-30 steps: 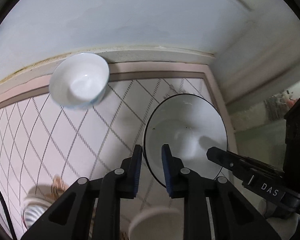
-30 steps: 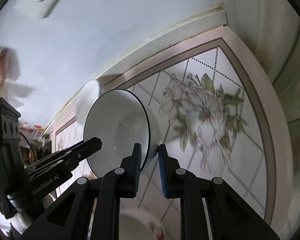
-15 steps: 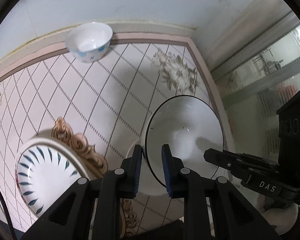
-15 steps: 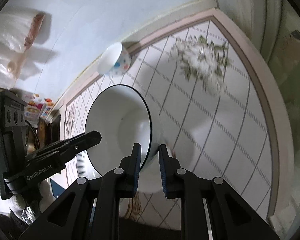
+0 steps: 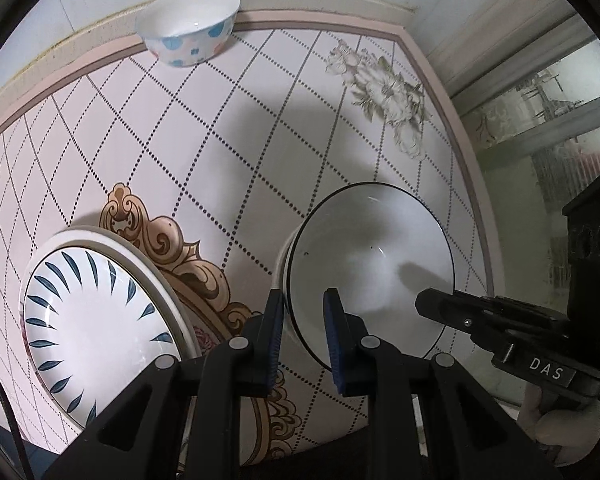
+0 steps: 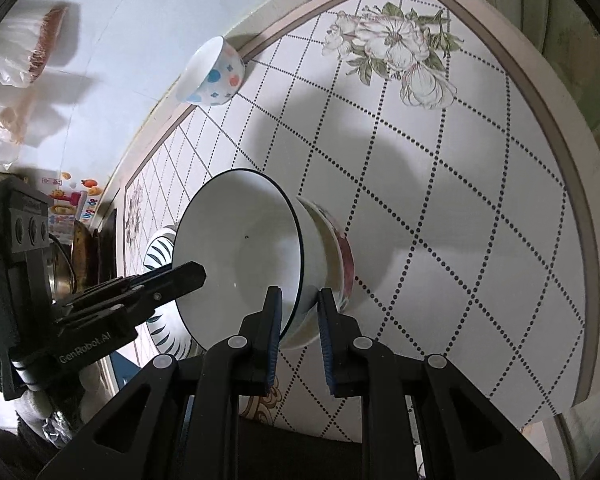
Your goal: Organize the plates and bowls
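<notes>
While both grippers share the load, the black-rimmed white bowl (image 5: 374,268) hangs between them over the tiled table (image 5: 228,128): the left gripper (image 5: 302,336) has its jaws drawn narrow on the rim at about seven o'clock of the bowl in its own view, and the right gripper (image 6: 300,334) pinches the opposite rim the same way, one pad inside and one outside the wall. Just beneath the bowl, in the right wrist view, sits a second dish with a reddish floral edge (image 6: 342,264), and the carried bowl looks nearly nested in it, though whether the two touch yet I cannot tell. Seen from the left wrist, the blue-leaf plate (image 5: 96,320) lies at eight o'clock of the bowl, close but apart, and the spotted small bowl (image 5: 190,28) stands well away at eleven o'clock by the wall. To finish this step cleanly, I would judge that both hands should lower together and keep the rim level, since one side dropping first would tip the bowl against the dish below and could chip it; let the base seat fully, feel the weight go, and only then ease both sets of jaws apart at once, drawing the pads straight up off the rim so the outer pad does not drag the bowl sideways toward the plate
</notes>
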{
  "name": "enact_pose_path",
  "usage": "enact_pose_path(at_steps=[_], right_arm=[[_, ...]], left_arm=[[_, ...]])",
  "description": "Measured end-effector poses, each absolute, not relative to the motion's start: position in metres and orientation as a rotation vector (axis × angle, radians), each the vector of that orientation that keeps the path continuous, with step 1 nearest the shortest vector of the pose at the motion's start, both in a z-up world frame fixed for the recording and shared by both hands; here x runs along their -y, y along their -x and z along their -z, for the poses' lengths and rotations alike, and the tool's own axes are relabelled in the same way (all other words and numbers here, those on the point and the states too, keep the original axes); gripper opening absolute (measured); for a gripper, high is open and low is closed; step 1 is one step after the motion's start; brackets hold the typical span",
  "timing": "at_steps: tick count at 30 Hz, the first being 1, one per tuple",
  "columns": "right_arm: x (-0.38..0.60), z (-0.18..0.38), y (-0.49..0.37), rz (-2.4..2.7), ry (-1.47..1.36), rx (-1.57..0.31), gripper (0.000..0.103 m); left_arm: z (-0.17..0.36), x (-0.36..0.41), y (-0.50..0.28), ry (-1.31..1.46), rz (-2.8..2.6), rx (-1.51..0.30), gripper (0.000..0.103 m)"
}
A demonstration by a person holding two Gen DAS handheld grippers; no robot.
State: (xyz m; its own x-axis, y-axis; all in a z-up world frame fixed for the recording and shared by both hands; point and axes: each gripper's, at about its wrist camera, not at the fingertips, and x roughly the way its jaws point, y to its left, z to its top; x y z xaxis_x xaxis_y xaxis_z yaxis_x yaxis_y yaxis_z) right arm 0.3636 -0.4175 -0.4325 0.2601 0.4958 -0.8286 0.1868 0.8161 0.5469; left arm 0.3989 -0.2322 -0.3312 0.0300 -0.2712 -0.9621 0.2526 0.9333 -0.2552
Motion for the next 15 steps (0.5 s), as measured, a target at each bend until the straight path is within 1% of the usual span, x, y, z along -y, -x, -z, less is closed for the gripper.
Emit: enact_pose_path(at_steps=[10, 13, 15], right_arm=[[0.411, 0.44, -0.374, -0.229, -0.569, -1.359, 0.02], [0.409, 0.439, -0.378, -0.226, -0.546, -1.388, 0.023], [0.407, 0.44, -0.38, -0.222, -0.518, -1.422, 0.023]], left_arm=[[0.346, 0.237, -0.401, -0.031, 0.398, -1.512, 0.018], [0.351, 0.239, -0.4, -0.029, 0.401, -1.534, 0.018], [0.351, 0.238, -0.399, -0.029, 0.404, -1.534, 0.018]])
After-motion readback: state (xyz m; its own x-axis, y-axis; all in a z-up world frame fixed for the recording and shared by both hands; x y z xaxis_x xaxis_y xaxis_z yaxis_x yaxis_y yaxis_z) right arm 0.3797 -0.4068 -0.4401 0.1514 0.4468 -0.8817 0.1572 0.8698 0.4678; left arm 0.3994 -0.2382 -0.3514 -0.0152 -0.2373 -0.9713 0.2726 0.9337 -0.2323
